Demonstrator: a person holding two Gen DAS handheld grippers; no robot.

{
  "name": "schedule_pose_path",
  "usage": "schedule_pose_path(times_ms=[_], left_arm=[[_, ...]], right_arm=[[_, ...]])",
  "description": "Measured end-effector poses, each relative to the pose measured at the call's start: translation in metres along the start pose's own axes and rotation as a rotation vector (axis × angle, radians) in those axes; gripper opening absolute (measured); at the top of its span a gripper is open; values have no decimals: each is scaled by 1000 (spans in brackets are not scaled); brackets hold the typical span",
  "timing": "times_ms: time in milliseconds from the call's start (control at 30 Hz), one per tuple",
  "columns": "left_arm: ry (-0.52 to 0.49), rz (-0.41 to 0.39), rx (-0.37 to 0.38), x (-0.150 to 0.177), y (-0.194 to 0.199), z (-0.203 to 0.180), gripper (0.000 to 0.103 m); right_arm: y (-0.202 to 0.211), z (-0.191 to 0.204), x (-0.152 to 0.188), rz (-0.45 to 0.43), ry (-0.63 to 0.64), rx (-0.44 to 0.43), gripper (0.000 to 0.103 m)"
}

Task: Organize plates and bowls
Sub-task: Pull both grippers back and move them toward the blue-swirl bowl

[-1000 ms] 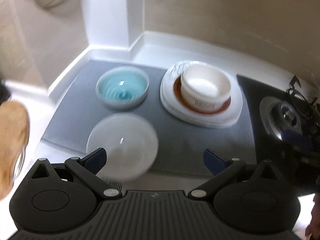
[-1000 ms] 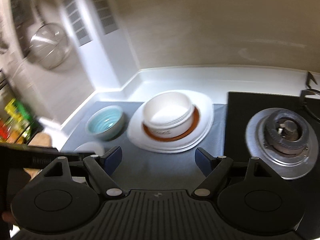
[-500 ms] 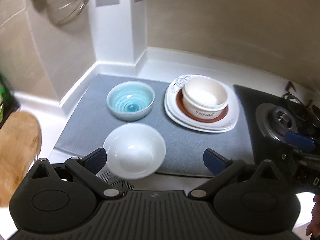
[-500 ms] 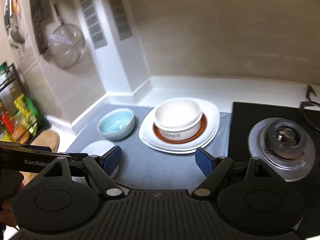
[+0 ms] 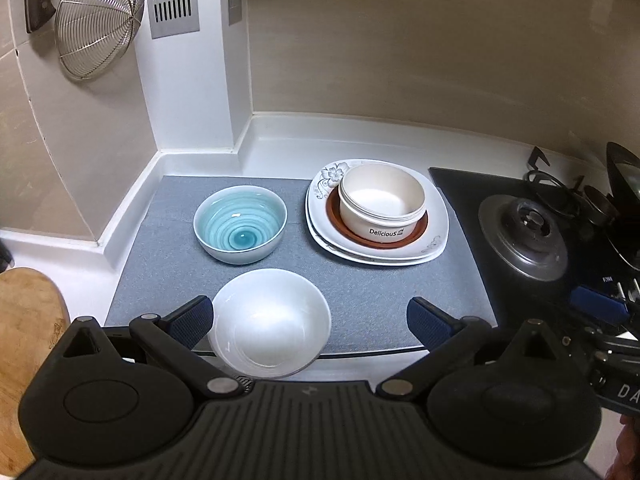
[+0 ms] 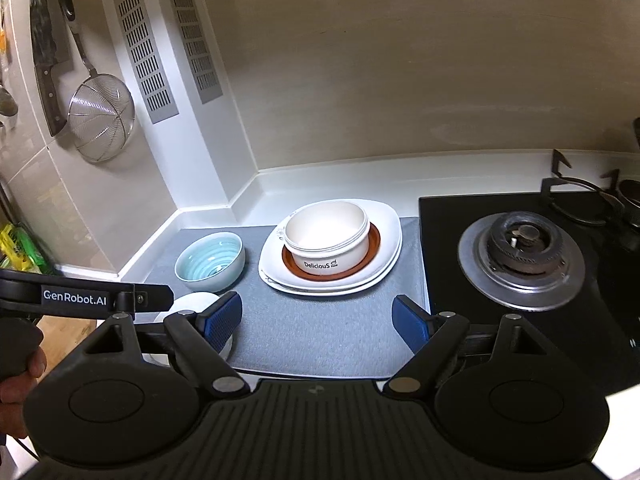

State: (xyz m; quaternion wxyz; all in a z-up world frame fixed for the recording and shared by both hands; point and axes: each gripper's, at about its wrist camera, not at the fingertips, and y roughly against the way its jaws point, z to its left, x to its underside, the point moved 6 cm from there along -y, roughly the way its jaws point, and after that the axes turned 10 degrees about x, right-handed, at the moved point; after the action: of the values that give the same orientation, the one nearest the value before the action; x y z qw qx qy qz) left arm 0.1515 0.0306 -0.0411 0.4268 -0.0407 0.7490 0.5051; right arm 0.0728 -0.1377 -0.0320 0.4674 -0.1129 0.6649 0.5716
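Far left, a pale wooden cutting board (image 5: 28,320) is lying at the bench edge, and a round wire-mesh strainer (image 5: 98,20) is hanging on the tiled wall above it beside a dark-handled knife (image 6: 46,76). A grey rectangular drying mat (image 5: 360,292) is covering the white bench (image 5: 360,140) in the corner. Left part of mat: a light-blue glazed bowl with a spiral pattern (image 5: 240,228) is sitting upright toward the back; a plain white ceramic bowl (image 5: 270,322) is sitting upright nearer the front edge, close to the blue bowl, whether touching cannot be told. The left tool (image 5: 308,324) is hovering above the front of the mat, jaws standing wide apart and gripping nothing; its left blue pad appears just beside the white bowl's rim, contact not resolvable. Centre-right of mat: two stacked white squarish plates with a floral print (image 5: 434,236) are carrying a brown round saucer (image 5: 416,232), and a cream round bowl lettered "Delicious" (image 5: 382,208) is standing upright on that saucer. The right tool (image 6: 318,322) is hovering over bare mat in front of the stack, jaws wide apart and empty. Far right, a black glass hob (image 6: 440,240) with a silver gas burner (image 6: 520,256) is adjoining the mat.
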Motion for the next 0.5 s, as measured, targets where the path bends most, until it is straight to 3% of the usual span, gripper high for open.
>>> schedule_pose_path(times_ms=[233,500], left_arm=[[4,-11,31,5,10,25,103],[56,-22,26,16,20,62,103]], right_arm=[[14,16,7,-11,-20,55,84],[18,44,8,-7,-14,48,84]])
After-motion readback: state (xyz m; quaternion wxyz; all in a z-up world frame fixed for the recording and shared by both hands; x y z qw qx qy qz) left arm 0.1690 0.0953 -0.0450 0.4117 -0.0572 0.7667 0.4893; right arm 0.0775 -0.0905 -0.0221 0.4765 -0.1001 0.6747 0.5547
